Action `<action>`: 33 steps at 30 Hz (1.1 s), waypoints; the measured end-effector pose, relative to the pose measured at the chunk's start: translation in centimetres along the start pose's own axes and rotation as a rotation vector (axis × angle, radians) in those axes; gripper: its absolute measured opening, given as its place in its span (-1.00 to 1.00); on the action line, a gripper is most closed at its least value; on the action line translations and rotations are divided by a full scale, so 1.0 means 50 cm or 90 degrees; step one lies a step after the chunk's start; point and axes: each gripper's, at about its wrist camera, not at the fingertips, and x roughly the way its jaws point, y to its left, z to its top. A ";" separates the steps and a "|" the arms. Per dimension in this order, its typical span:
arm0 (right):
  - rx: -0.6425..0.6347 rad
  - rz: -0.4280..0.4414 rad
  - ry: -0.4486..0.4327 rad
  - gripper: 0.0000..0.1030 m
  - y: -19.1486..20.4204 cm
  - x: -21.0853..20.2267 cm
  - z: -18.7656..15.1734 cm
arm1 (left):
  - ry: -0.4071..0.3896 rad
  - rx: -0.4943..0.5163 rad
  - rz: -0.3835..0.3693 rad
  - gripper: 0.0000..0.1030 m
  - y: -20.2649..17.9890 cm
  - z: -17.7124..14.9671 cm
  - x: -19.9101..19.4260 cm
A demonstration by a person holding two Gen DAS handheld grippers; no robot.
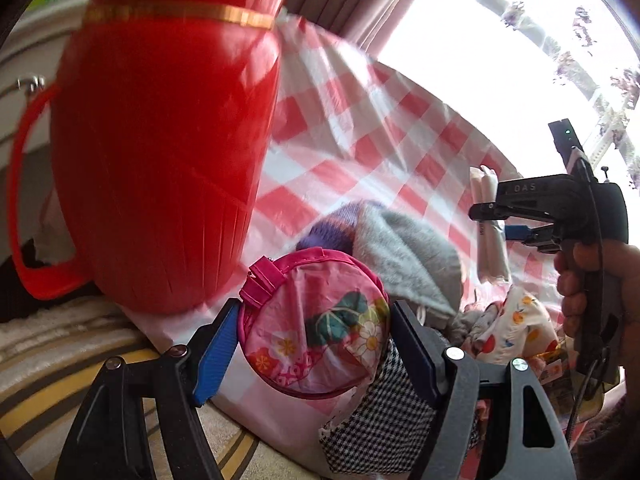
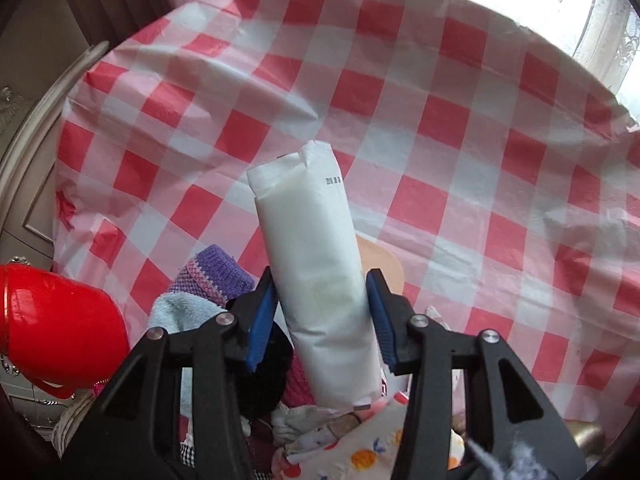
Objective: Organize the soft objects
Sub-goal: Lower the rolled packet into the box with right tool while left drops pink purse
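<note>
White soft packet (image 2: 320, 280) pinched in right gripper (image 2: 322, 314) fingers (image 2: 262, 320).

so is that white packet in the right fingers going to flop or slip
The white packet probably stays fairly stiff: it stands straight out beyond the right gripper. Its smooth wrapper may slip. It looks light and squashy, denting slightly at the fingers.

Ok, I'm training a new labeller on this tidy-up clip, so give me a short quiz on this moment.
1. True or false: the left gripper holds the white packet.
2. What does the right gripper grip?
A. purple knit
B. white packet
C. red bucket
3. What pattern covers the tablecloth?

Key: 1 false, since it holds the pink round pouch; 2 B; 3 red and white checks.
</note>
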 end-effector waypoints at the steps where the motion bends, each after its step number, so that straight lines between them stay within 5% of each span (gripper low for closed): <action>1: 0.004 0.005 -0.018 -0.06 -0.004 -0.031 -0.004 | -0.022 0.012 0.000 0.45 -0.005 0.002 -0.014; 8: 0.025 0.030 -0.121 -0.06 -0.031 -0.237 -0.086 | -0.130 0.077 -0.017 0.45 -0.035 0.008 -0.090; 16: 0.123 -0.026 -0.168 -0.06 -0.175 -0.470 -0.374 | -0.105 0.133 -0.098 0.45 -0.067 -0.010 -0.112; 26: 0.337 -0.201 -0.030 -0.06 -0.402 -0.512 -0.817 | -0.076 0.219 -0.189 0.45 -0.152 -0.049 -0.164; 33: 0.400 -0.206 0.091 -0.06 -0.513 -0.402 -0.985 | -0.058 0.283 -0.220 0.45 -0.206 -0.094 -0.199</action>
